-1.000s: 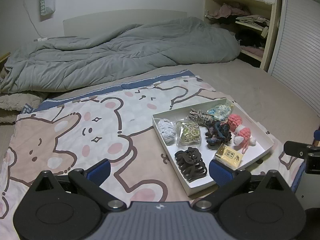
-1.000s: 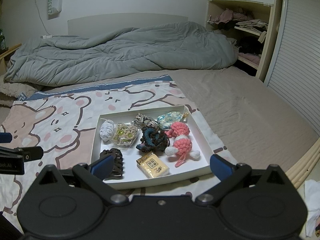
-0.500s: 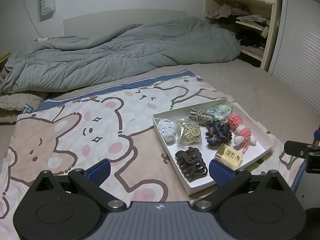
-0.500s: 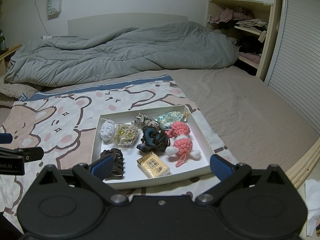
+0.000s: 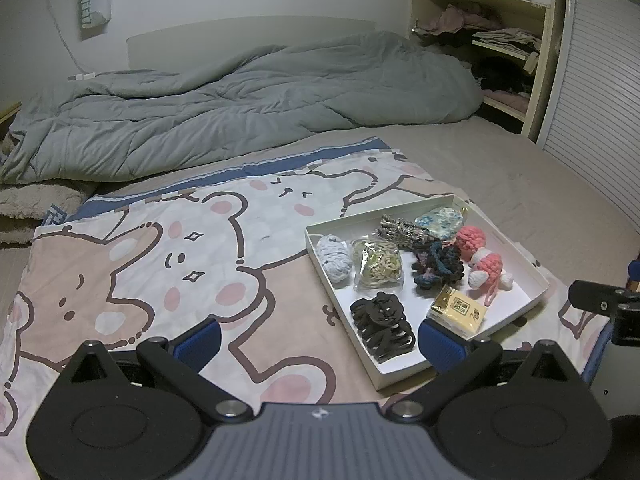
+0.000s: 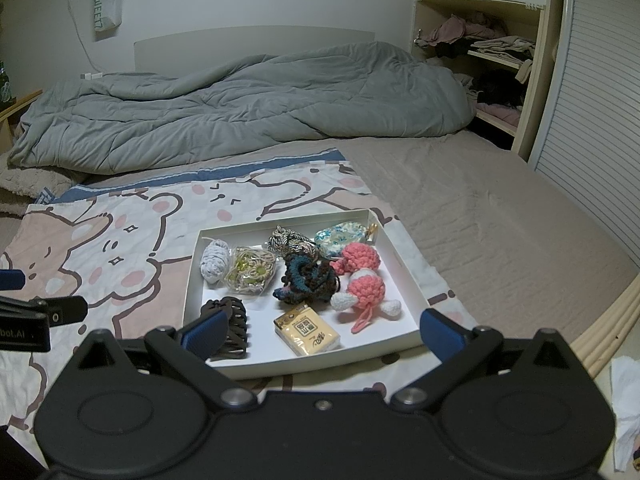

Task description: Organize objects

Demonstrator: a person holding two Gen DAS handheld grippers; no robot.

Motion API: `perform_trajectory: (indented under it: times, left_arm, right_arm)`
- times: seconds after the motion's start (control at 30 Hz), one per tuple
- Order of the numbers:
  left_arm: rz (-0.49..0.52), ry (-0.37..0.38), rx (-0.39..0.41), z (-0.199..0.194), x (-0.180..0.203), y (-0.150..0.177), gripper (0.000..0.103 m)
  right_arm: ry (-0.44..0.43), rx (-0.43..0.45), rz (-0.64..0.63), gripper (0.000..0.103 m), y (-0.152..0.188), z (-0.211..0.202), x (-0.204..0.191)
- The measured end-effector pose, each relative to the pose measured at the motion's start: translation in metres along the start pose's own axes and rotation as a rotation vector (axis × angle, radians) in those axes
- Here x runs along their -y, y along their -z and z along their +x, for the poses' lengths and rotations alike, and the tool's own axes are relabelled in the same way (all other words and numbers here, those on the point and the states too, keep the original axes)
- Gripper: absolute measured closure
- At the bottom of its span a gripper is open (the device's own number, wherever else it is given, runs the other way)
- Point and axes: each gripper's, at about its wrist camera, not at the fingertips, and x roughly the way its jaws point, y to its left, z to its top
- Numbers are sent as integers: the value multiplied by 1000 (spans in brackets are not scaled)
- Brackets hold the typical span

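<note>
While both tools hover low over the bed, every small object in view sits inside the shallow white tray (image 6: 404, 268) on the bear-print blanket (image 5: 160, 248). Left gripper (image 5: 318, 336): jaws spread wide, empty, aimed at bare blanket left of the tray. Right gripper (image 6: 322, 330): jaws wide, empty, aimed across the tray's near edge.

Tray contents, right wrist view:
- black claw clip (image 6: 230, 326), near left corner, partly behind a blue pad
- yellow packet (image 6: 307, 330), near edge, flat
- pale blue yarn ball (image 6: 215, 261), far left
- clear bag of beige hair ties (image 6: 251, 270), touching the yarn ball
- dark teal scrunchie (image 6: 310, 278), centre
- striped cord bundle (image 6: 290, 242), behind it
- floral pouch (image 6: 340, 237), far right corner, gold clasp
- pink crochet toy (image 6: 362, 278), right side, loop trailing forward

Judgement: gathered in one tray, this fits either items awaiting sorting out or items already collected; nothing settles which.

For any pick here: items crowd and overlap mid-tray, so close on one alone, coming down over it. Soft yarn pieces compress; grip their bulk, not loose loops. The tray looks like light card, possibly prone to sliding on the soft bedding, though the fisheye makes that hard to judge.
</note>
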Motion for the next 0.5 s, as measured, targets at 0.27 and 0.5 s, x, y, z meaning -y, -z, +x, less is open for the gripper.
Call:
perform_trajectory:
  times: [0.27, 0.5]
  left_arm:
    - [8, 5, 0, 1, 2, 0, 0]
    - [4, 5, -1, 1, 3, 0, 0]
  right_arm:
    - [-1, 0, 1, 0, 0, 0, 0]
    - [0, 0, 1, 0, 0, 0, 0]
